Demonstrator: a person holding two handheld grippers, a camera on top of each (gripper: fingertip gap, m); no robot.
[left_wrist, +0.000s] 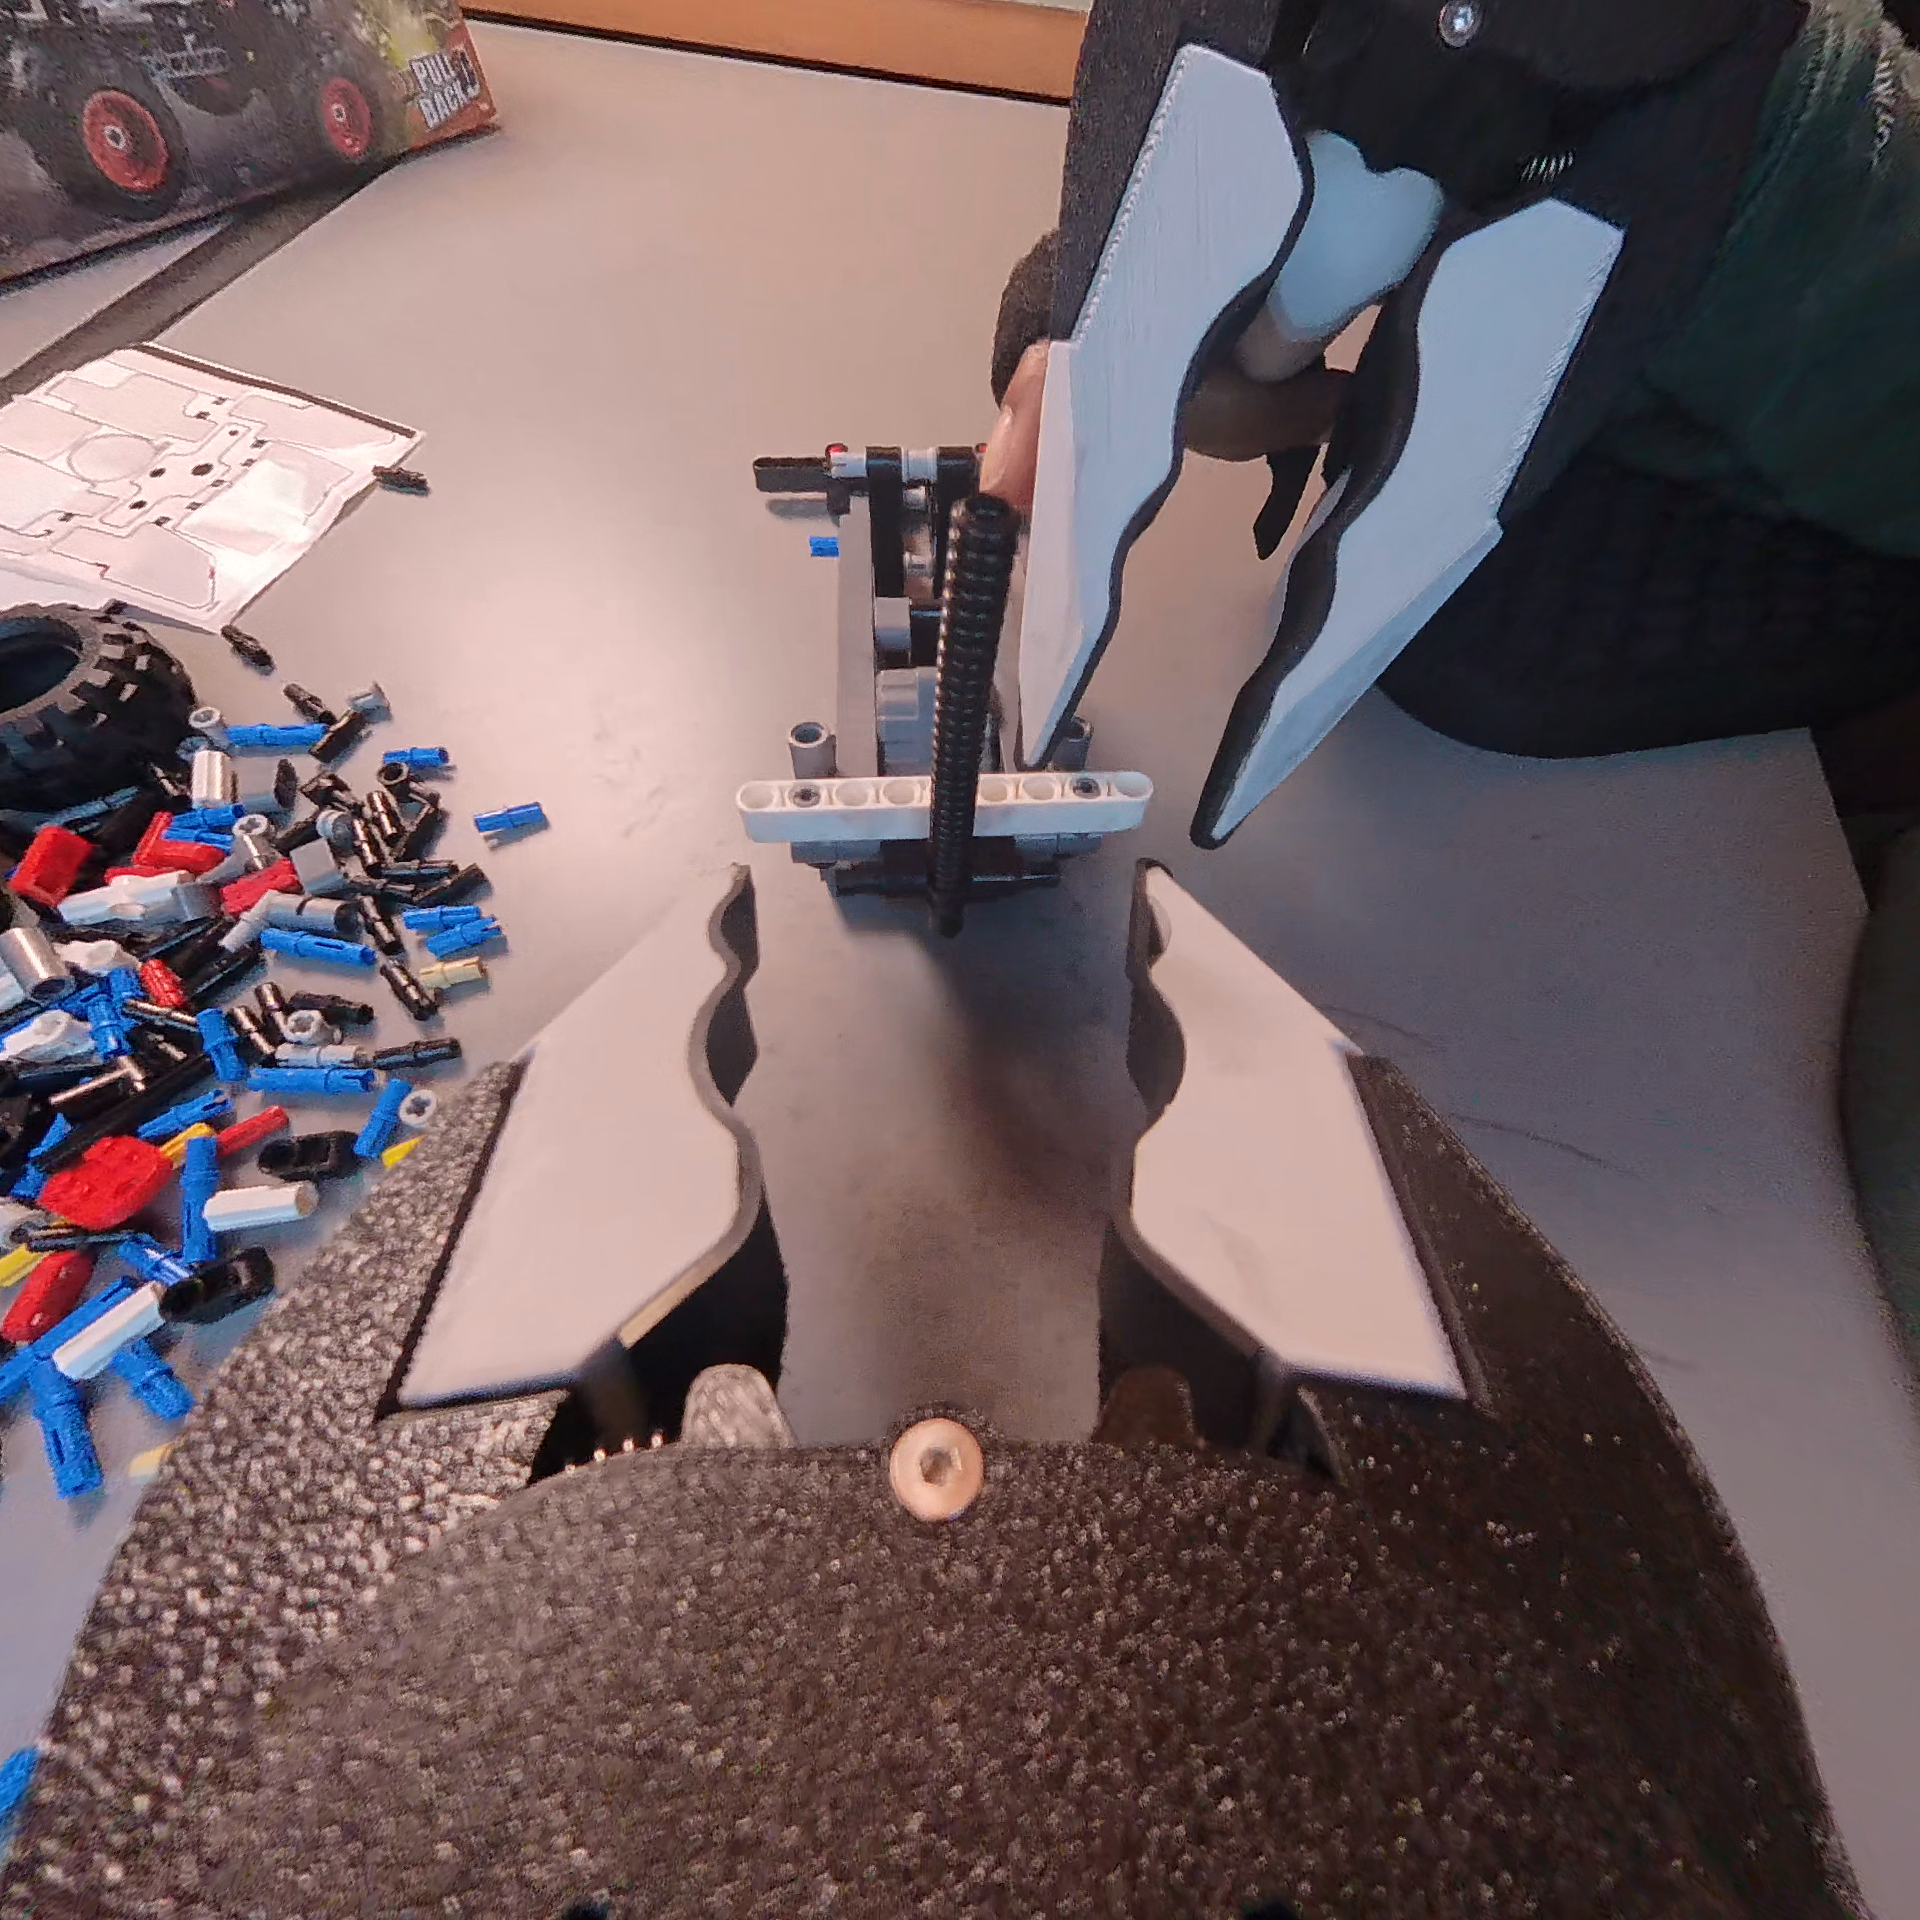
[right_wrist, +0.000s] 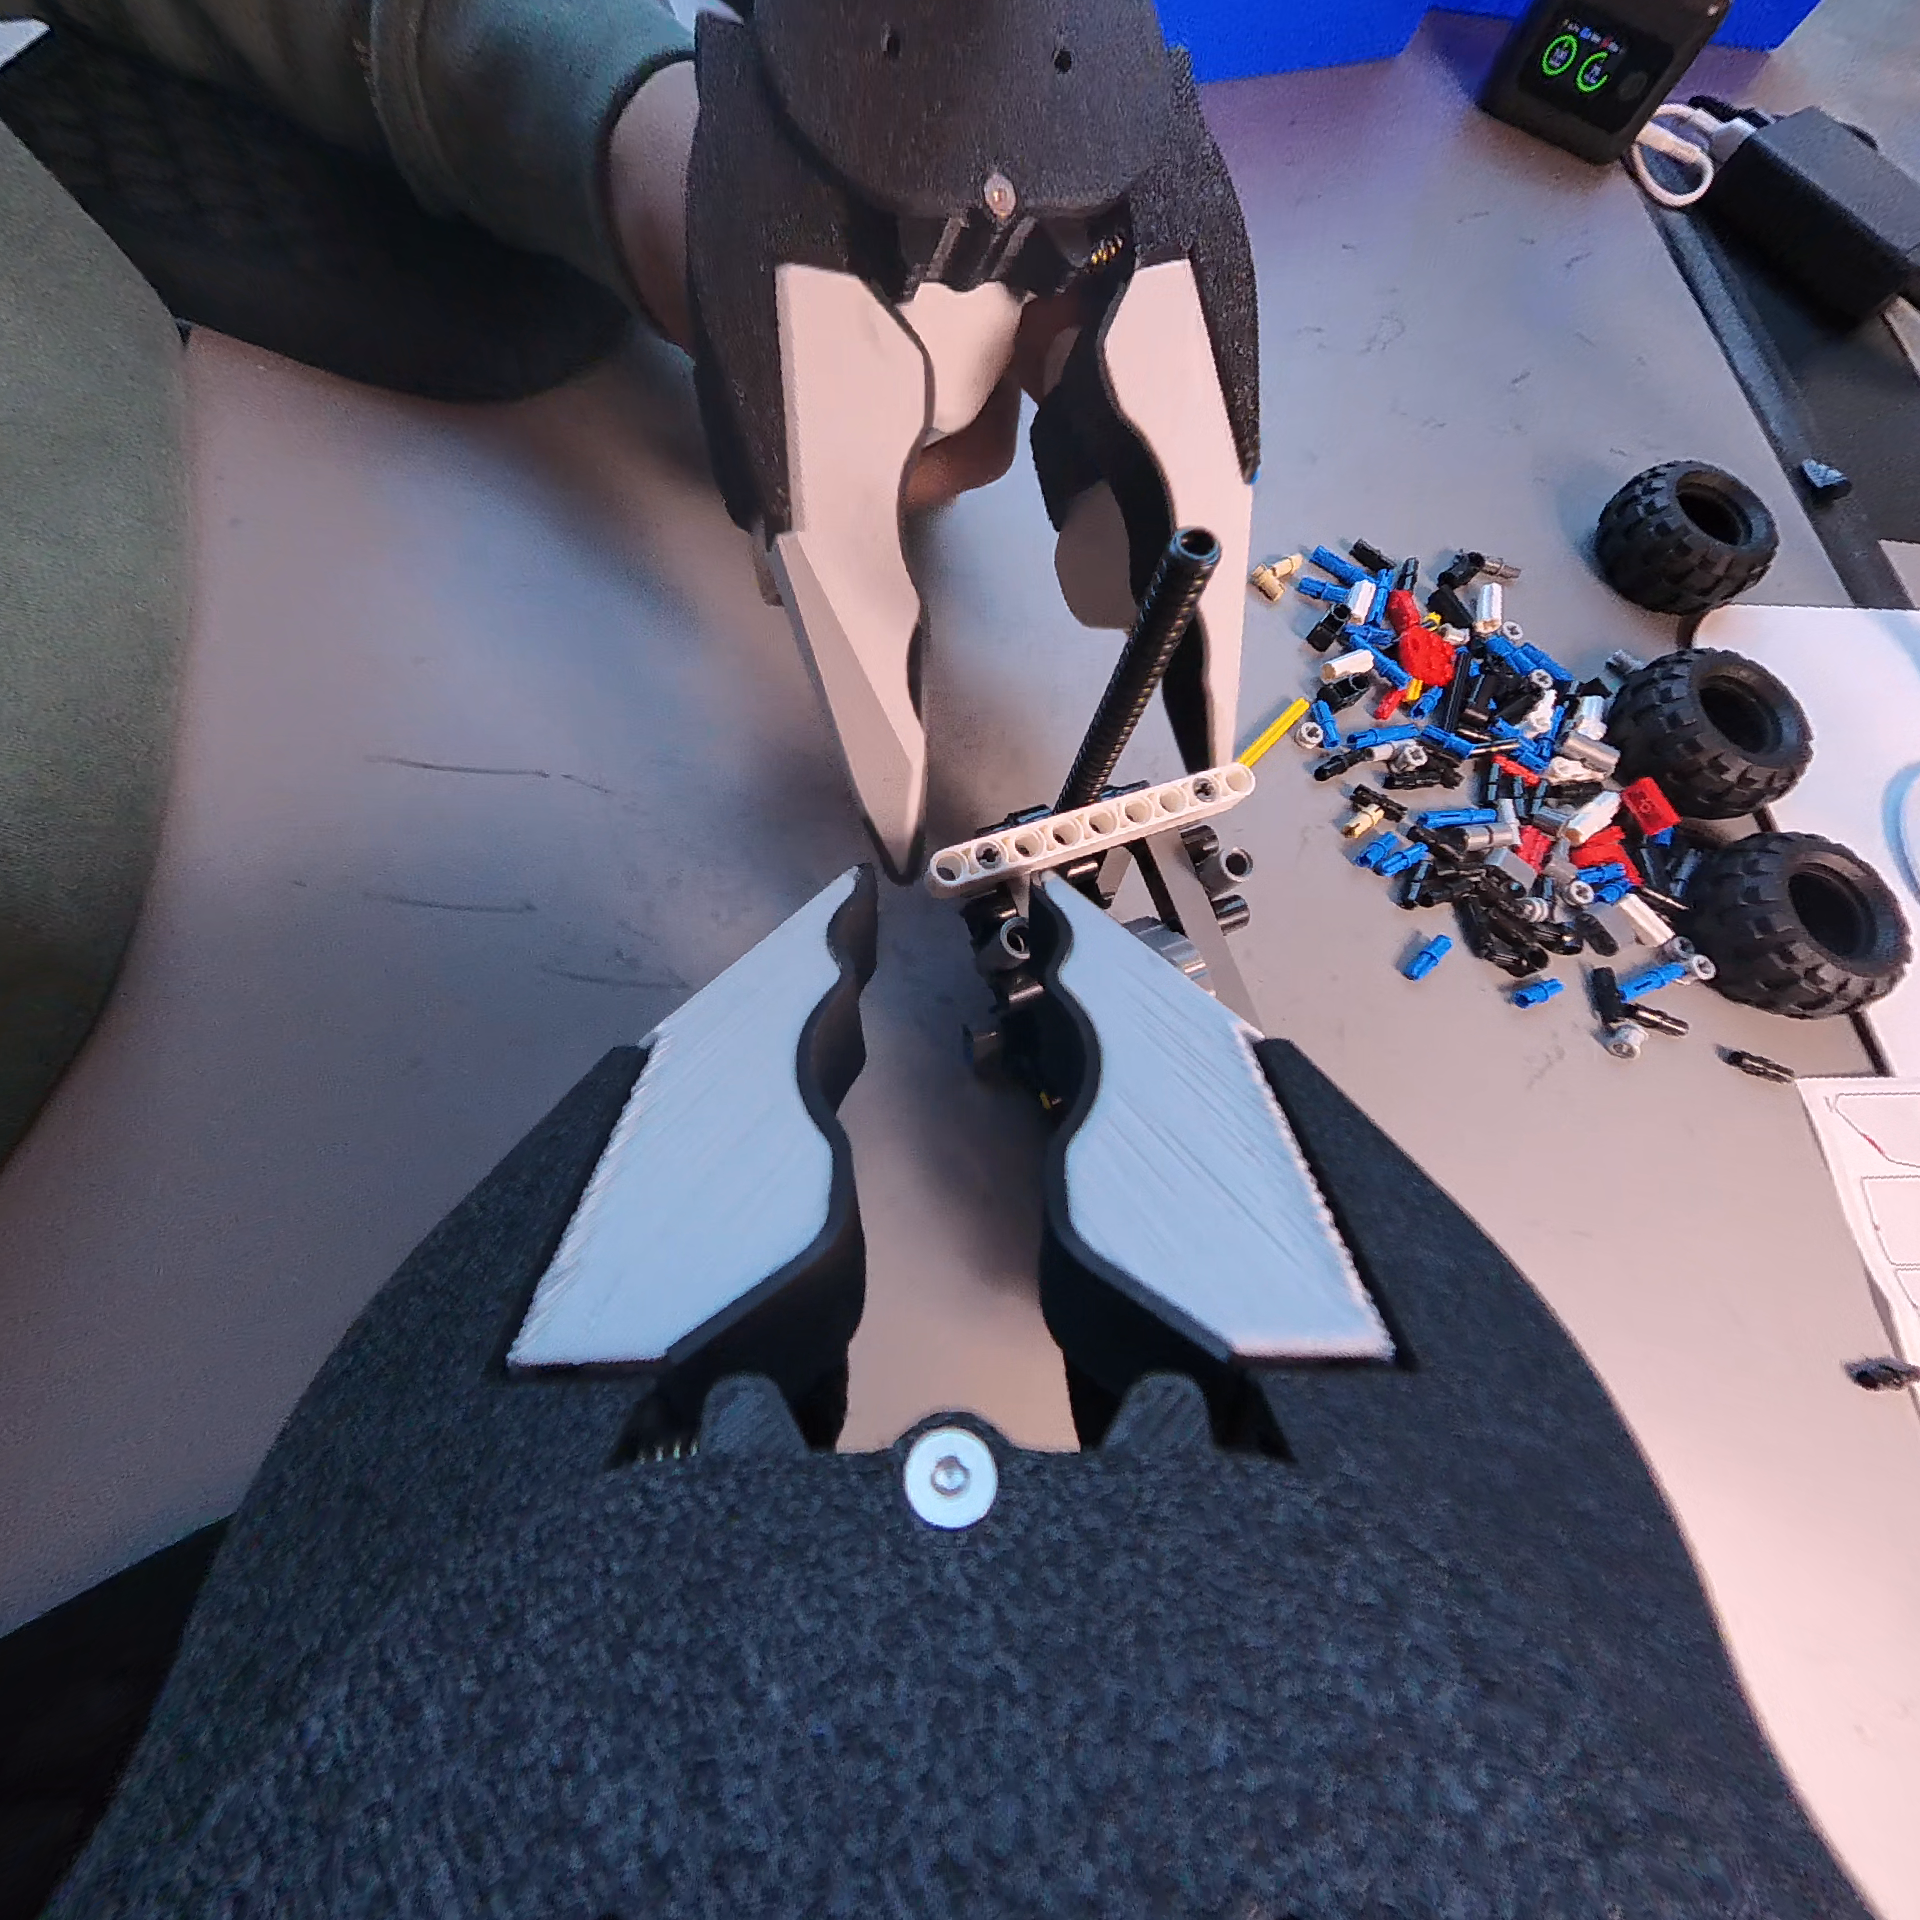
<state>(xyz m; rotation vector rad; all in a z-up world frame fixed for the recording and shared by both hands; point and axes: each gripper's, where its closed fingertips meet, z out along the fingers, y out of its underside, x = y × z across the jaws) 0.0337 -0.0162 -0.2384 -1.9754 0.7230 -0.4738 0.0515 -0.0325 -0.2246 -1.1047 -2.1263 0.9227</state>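
A small brick frame stands on the grey table (left_wrist: 623, 312). Across its near end lies a white holed beam (left_wrist: 862, 805), also in the right wrist view (right_wrist: 1081, 831). A black ribbed hose (left_wrist: 966, 675) rises from it (right_wrist: 1127, 686). My left gripper (left_wrist: 943, 881) is open wide, its tips level with the beam's two ends and holding nothing. It comes down from above in the right wrist view (right_wrist: 1060, 810). My right gripper (right_wrist: 954, 883) is open, with one finger lying over the frame's side. In the left wrist view (left_wrist: 1127, 790) its tips sit at the frame's right.
A pile of small blue, black, red and grey pieces (left_wrist: 208, 987) lies left with a black tyre (left_wrist: 73, 707), a sticker sheet (left_wrist: 177, 488) and a printed box (left_wrist: 208, 94). The right wrist view shows the pile (right_wrist: 1507, 769), three tyres (right_wrist: 1704, 727) and a small screen device (right_wrist: 1600, 73). My two grippers' fingertips are within a few centimetres of each other.
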